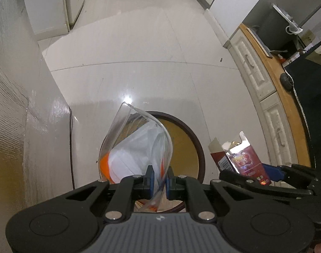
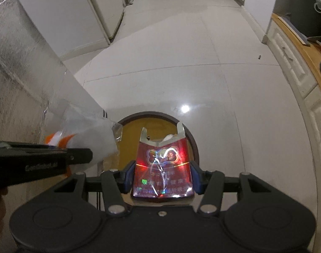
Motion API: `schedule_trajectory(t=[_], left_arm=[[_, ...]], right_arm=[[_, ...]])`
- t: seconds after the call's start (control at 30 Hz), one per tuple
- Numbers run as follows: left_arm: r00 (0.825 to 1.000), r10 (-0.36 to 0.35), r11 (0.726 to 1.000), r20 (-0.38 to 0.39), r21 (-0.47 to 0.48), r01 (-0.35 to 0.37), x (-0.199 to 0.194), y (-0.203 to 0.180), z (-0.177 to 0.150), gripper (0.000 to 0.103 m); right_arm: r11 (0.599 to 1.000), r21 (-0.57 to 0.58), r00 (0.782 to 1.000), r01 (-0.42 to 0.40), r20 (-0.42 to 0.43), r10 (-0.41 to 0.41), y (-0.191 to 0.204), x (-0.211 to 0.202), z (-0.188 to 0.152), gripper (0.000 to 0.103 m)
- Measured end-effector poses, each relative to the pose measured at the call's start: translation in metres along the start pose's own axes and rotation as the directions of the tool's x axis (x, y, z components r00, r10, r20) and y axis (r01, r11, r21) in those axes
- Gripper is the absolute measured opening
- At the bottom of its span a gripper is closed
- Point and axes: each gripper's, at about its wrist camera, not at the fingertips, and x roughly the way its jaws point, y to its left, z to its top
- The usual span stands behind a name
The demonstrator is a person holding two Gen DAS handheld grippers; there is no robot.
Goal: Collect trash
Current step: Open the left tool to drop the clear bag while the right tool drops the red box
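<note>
left hand-held gripper (image 1: 159,181) clenched on our clear plastic wrapper (image 1: 139,147) | right hand-held gripper (image 2: 161,177) grasping the red carton (image 2: 163,168) | we hold both above the round bin (image 2: 126,130), ready to drop

We see a clear, glossy plastic bag (image 1: 139,145), a red carton pack (image 2: 163,168) under shiny crinkled film, glossy pale floor tiles (image 2: 181,67), matt black plastic grippers, wood-toned bin (image 2: 130,139) lining

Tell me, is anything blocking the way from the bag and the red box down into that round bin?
Nothing visible. The bag and red box hang right above the bin, whose mouth looks open.
</note>
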Motion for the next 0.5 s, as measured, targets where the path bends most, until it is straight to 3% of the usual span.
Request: schedule_trajectory(t=[0.2,0.37,0.5], left_arm=[[1.0,-0.005,1.0,0.022,-0.015,0.005,0.012,0.006,0.002,0.015],[0.999,0.045,0.999,-0.007,-0.008,-0.046,0.018,0.008,0.005,0.038],[0.999,0.05,0.999,-0.012,0.001,-0.05,0.019,0.008,0.005,0.048]], right_arm=[[1.0,-0.012,1.0,0.01,-0.014,-0.01,-0.001,0.007,0.004,0.053],[1.0,-0.017,0.999,0.023,-0.028,-0.024,0.0,0.012,0.006,0.053],[1.0,0.004,0.999,0.013,-0.03,-0.013,-0.001,0.015,0.008,0.053]])
